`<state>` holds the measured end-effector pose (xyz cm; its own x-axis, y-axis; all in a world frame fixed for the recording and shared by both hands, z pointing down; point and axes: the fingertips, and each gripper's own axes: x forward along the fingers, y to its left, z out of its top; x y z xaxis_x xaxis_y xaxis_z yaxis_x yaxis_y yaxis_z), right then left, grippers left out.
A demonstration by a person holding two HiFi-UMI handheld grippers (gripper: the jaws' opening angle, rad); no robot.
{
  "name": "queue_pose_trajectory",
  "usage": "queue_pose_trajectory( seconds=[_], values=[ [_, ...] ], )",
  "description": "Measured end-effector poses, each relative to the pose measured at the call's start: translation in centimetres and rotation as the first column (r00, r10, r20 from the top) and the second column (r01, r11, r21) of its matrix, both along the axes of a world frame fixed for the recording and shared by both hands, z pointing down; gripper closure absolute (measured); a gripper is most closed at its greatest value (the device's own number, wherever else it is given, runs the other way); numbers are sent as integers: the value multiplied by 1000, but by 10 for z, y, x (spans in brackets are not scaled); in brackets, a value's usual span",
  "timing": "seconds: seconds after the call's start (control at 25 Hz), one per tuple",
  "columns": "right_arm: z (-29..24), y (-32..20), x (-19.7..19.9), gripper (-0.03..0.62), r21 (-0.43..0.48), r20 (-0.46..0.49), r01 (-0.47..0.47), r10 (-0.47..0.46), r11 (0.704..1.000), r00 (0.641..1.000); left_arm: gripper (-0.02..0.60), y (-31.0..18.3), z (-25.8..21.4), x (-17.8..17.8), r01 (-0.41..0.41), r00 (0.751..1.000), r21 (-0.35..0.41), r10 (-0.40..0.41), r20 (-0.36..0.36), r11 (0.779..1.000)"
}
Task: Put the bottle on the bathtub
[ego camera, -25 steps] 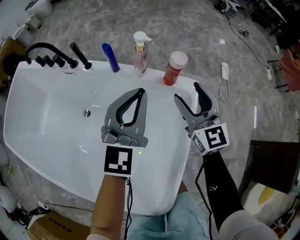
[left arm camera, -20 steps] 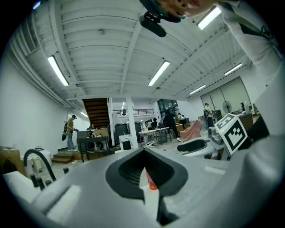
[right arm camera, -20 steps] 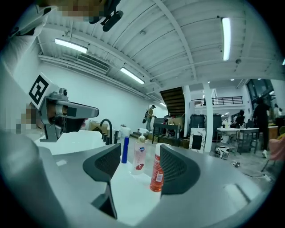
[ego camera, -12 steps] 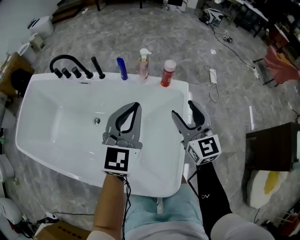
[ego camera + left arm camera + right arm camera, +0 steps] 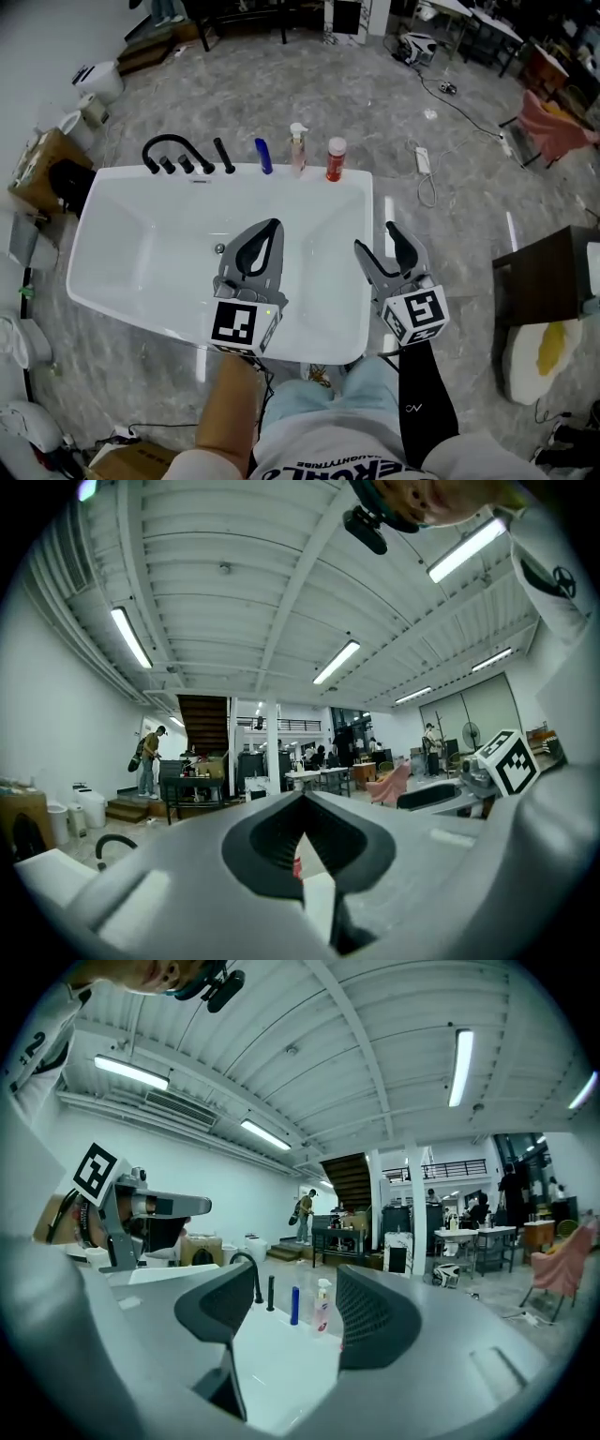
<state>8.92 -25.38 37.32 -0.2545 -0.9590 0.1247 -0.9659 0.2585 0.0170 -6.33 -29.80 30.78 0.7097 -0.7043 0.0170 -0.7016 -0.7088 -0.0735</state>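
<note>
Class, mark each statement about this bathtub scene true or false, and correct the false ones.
1. The red bottle stands on the far rim of the bathtub. True.
2. The right gripper holds the red bottle. False: its jaws are apart with nothing between them.
3. The left gripper has its jaws together. True.
4. The pump bottle lies inside the tub. False: it stands upright on the rim, between the blue bottle and the red bottle.
</note>
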Motion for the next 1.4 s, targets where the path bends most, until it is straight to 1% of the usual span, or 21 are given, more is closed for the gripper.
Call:
queue_pose_trajectory(
  seconds=[0.12, 0.24, 0.36, 0.44, 0.56, 0.96, 1.04, 1.2, 1.24, 1.28, 1.32, 1.4],
  values=[
    [-21, 15, -3, 290, -1, -1, 6, -6, 1000, 1000, 580, 13, -21, 2, -6, 1000, 10, 6, -1, 1000],
    [-38, 28, -8, 293, 2, -44, 38, -38, 999, 998, 580, 27, -40, 13, -20, 1000, 26, 20, 6, 999],
    [-52, 37, -9, 296, 8, -56, 51, -51, 999, 997, 580, 37, -60, 21, -30, 1000, 53, 30, 4, 998],
    [-61, 42, -7, 299, 12, -57, 52, -51, 999, 997, 580, 45, -68, 27, -49, 999, 71, 48, 15, 996],
    [-70, 45, -6, 299, 26, -61, 56, -54, 998, 997, 580, 56, -69, 32, -68, 997, 72, 65, 35, 995],
    [-92, 56, -18, 309, 66, -108, 114, -106, 991, 988, 580, 76, -63, 24, -56, 998, 47, 54, 44, 997],
    [-94, 56, -20, 357, 71, -122, 123, -114, 990, 986, 580, 78, -66, 25, -55, 998, 52, 53, 34, 997],
    [-100, 58, -21, 404, 80, -126, 136, -126, 987, 984, 580, 82, -71, 28, -59, 998, 59, 58, 22, 997],
    [-102, 59, -20, 438, 86, -119, 136, -126, 987, 985, 580, 83, -72, 29, -60, 998, 62, 59, 19, 996],
    [-103, 60, -19, 512, 91, -110, 135, -125, 987, 986, 580, 84, -73, 30, -61, 998, 66, 60, 18, 996],
    [-104, 61, -19, 565, 96, -102, 135, -126, 986, 987, 580, 85, -73, 31, -62, 998, 71, 61, 17, 996],
    [-103, 63, -20, 565, 100, -89, 142, -133, 985, 987, 580, 86, -73, 32, -63, 998, 77, 61, 19, 995]
  ],
)
